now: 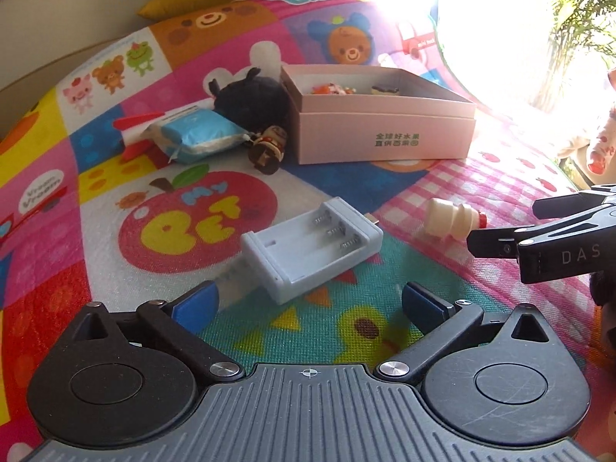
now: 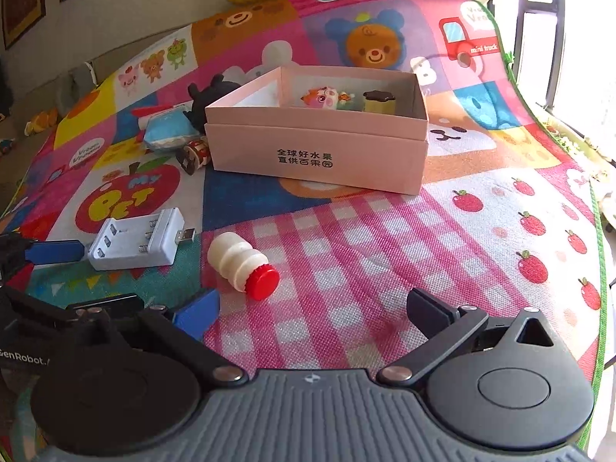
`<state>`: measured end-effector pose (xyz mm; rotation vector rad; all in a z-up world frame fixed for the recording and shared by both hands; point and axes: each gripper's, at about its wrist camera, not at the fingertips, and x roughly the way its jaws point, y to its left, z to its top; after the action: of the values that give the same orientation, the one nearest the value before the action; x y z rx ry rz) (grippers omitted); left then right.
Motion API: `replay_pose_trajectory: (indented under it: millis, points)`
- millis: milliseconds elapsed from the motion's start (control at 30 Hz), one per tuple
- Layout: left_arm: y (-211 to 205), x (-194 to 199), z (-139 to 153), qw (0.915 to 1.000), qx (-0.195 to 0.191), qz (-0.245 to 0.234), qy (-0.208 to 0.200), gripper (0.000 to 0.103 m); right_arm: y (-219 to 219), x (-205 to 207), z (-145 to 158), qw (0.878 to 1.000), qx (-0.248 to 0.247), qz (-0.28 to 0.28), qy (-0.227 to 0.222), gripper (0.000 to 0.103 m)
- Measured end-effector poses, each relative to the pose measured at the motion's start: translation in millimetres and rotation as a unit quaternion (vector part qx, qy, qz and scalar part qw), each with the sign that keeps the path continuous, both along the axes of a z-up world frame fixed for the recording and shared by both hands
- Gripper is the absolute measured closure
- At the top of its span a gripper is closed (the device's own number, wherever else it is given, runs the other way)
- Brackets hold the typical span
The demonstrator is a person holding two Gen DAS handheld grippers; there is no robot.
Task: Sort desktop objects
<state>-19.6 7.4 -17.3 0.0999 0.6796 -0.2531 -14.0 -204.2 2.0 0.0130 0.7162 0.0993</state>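
Observation:
A white battery charger lies on the play mat just ahead of my open, empty left gripper; it also shows in the right wrist view. A small white bottle with a red cap lies on the pink checks, ahead and left of my open, empty right gripper; it also shows in the left wrist view. The pink box stands further back and holds a toy figure and a pudding toy.
Left of the box lie a black plush, a blue tissue pack, a small brown figure and a red-white rocket toy. The mat's edge runs along the right by the window.

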Motion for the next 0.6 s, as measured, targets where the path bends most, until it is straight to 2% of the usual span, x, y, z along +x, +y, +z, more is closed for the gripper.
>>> replay_pose_trajectory:
  millis: [167,300,400,433,467,533,600]
  points:
    - [1,-1,0,1.0,-0.004,0.004,-0.002,0.0,0,-3,0,0.999,-0.024,-0.041,-0.014,0.01]
    - [1,-1,0,1.0,-0.004,0.004,-0.003,0.0,6,-9,2,0.997,-0.048,-0.051,-0.038,0.014]
    - [1,-1,0,1.0,-0.004,0.004,-0.003,0.0,8,-16,8,0.998,-0.029,-0.012,-0.06,0.021]
    - [1,-1,0,1.0,-0.004,0.004,-0.003,0.0,9,-17,9,0.998,-0.021,0.005,-0.062,0.027]
    - [1,-1,0,1.0,-0.004,0.004,-0.003,0.0,12,-15,11,0.998,-0.013,0.025,-0.058,0.037]
    - [1,-2,0,1.0,-0.004,0.004,-0.003,0.0,16,-8,11,0.998,0.007,0.048,-0.041,0.049]
    - [1,-2,0,1.0,-0.004,0.004,-0.003,0.0,20,3,10,0.998,0.024,0.053,-0.02,0.052]
